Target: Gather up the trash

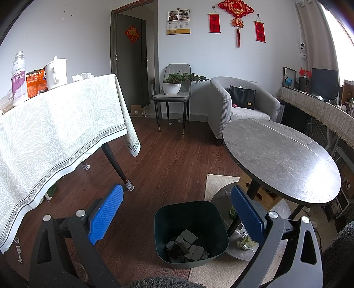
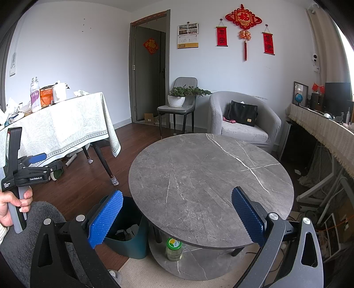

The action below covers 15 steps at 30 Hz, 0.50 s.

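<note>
Jaws wide and empty on both grippers, left gripper (image 1: pixel 177 217) above the dark green plastic bin (image 1: pixel 191 234) holding crumpled scraps, so collecting seems between items and next needs fresh trash found

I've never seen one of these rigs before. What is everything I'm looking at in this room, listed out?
Trash bin: one, dark green, on the floor beside the round table, scraps inside.
Round table: one, grey marble, top bare.
Jar: one, green lid, on the round table's lower shelf.
Dining table: one, pale patterned cloth, far left.
Bottle: one, white and purple, on the dining table.
Mug: one, white, lidded, on the dining table.
Armchair: one, grey, black bag on its seat.
Chair: one, grey, holding a potted plant.
Wall ornaments: red, back wall.
Left claw: blue pads, open.
Right claw: blue pads, open.
Hand: one, gripping the left claw's handle.
</note>
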Each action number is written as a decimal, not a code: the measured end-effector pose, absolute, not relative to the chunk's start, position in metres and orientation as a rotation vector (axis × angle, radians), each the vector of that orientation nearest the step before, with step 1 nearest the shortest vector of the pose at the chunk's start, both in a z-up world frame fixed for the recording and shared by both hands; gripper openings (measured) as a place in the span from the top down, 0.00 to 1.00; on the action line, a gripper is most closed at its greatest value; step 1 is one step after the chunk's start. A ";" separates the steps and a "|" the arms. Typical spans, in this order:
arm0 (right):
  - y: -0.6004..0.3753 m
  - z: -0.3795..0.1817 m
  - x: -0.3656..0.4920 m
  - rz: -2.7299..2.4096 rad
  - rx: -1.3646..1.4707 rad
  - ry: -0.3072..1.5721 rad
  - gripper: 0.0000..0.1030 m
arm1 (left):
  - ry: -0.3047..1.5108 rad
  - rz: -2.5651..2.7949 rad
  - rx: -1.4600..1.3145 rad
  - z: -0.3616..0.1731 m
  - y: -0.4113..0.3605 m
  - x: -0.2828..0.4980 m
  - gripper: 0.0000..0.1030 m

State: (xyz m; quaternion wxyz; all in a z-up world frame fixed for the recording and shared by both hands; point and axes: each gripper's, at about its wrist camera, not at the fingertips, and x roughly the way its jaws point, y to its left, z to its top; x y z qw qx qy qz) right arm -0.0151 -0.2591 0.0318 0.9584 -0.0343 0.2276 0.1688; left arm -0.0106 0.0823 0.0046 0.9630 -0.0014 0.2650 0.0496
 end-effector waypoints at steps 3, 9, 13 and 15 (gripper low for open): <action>-0.259 0.032 -0.015 0.342 -0.071 0.462 0.03 | 0.538 0.100 -0.003 0.004 0.082 -0.011 0.03; -0.259 0.032 -0.015 0.342 -0.071 0.462 0.03 | 0.537 0.101 -0.002 0.004 0.082 -0.011 0.03; -0.259 0.032 -0.015 0.342 -0.071 0.462 0.03 | 0.535 0.102 -0.001 0.005 0.082 -0.011 0.03; -0.260 0.032 -0.015 0.343 -0.071 0.462 0.03 | 0.536 0.102 -0.001 0.005 0.082 -0.011 0.03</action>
